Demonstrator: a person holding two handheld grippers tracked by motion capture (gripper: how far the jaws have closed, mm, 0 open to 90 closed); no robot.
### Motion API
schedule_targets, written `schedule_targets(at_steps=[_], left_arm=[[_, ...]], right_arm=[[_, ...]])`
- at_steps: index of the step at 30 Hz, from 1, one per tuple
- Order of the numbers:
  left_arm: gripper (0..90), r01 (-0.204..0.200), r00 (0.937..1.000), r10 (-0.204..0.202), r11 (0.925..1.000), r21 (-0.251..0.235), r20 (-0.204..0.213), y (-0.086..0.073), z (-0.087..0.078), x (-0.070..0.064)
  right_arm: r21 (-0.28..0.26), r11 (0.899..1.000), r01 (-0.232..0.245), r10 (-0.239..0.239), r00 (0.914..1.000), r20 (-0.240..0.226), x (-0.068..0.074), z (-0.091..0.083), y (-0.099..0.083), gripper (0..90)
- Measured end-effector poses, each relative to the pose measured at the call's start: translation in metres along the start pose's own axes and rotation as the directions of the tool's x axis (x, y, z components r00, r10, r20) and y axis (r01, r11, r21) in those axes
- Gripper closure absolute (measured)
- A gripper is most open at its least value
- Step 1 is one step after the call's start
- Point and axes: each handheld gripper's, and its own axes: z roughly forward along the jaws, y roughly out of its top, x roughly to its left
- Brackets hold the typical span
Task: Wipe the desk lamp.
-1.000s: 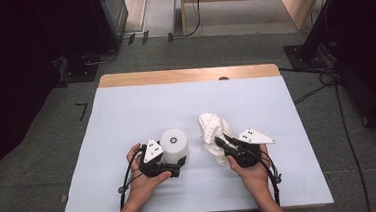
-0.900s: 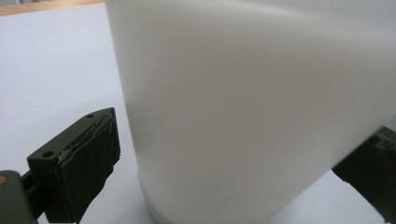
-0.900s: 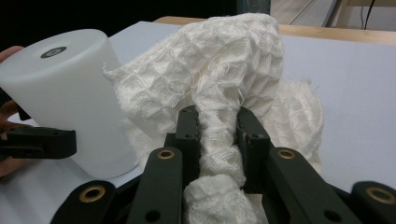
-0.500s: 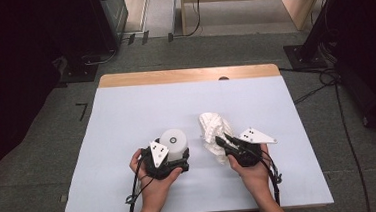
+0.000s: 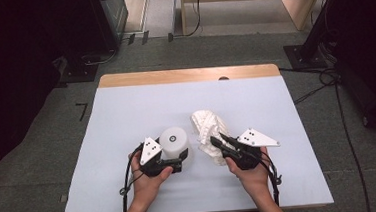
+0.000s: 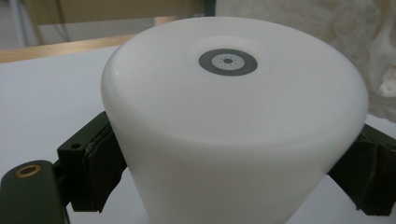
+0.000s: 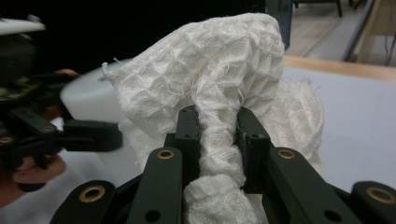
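Left tongs clamp the white cone-shaped lamp by its lower sides, 2 jaws pressed against it. Right tongs pinch a fold of the white waffle cloth, nearly closed. Lamp and cloth sit just beside each other, mid-tabletop, cloth bunched upward.

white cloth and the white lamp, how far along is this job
Both grasps look done: the left hand-held gripper has its jaws against the sides of the white lamp, and the right hand-held gripper is shut on a bunched fold of the white cloth. In the high view the cloth sits beside the lamp, apparently not on it. Any wiping seems left to do.
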Motion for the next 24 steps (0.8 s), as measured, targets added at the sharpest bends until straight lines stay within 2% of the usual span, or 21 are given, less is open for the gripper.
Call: schedule_targets(at_steps=[1,2,3,6,8,10,12,13,15,17,24], left_arm=[[8.4,0.011,0.9976,-0.011,0.9999,-0.003,0.069,0.002,-0.001,0.002],[8.4,0.024,0.9952,-0.024,0.9997,0.004,0.095,0.002,0.000,0.002],[8.4,0.029,0.9938,-0.030,0.9995,0.010,0.107,0.002,0.000,0.002],[8.5,0.007,0.9899,-0.009,0.9998,0.017,0.142,0.002,0.002,-0.003],[8.5,0.011,0.9829,-0.013,0.9998,0.015,0.183,0.004,0.002,-0.006],[8.5,0.026,0.9733,-0.026,0.9997,0.001,0.228,0.007,0.001,-0.009],[8.5,0.032,0.9726,-0.031,0.9995,-0.001,0.230,0.008,0.000,-0.010],[8.5,0.038,0.9728,-0.035,0.9993,-0.009,0.229,0.010,-0.002,-0.007],[8.5,0.080,0.9656,-0.074,0.9966,-0.016,0.249,0.010,-0.004,-0.002],[8.5,0.107,0.9635,-0.098,0.9940,-0.023,0.249,0.011,-0.005,0.003],[8.5,0.138,0.9674,-0.124,0.9893,-0.047,0.221,0.014,-0.013,0.016]], right_arm=[[-0.015,1.000,-0.002,0.002,0.9999,-0.015,0.003,-0.002,0.003,74.5],[-0.031,1.000,-0.001,0.000,0.9996,-0.028,0.006,-0.005,0.007,74.5],[-0.047,0.999,-0.005,0.003,0.9992,-0.040,0.008,-0.007,0.009,74.5],[-0.062,0.998,-0.009,0.005,0.9982,-0.060,0.013,-0.008,0.013,74.5],[-0.050,0.999,-0.004,0.001,0.9980,-0.064,0.016,-0.005,0.011,74.5],[-0.024,1.000,0.006,-0.008,0.9977,-0.068,0.019,0.001,0.007,74.5],[-0.014,1.000,0.012,-0.013,0.9979,-0.064,0.020,0.003,0.004,74.6],[-0.005,1.000,-0.002,0.001,0.9978,-0.066,0.019,0.006,0.001,74.6],[0.030,1.000,0.009,-0.007,0.9985,-0.054,0.017,0.009,-0.002,74.6],[0.056,0.998,0.006,-0.003,0.9983,-0.058,0.016,0.013,-0.006,74.6],[0.135,0.991,0.016,-0.008,0.9979,-0.064,0.016,0.027,-0.021,74.5]])
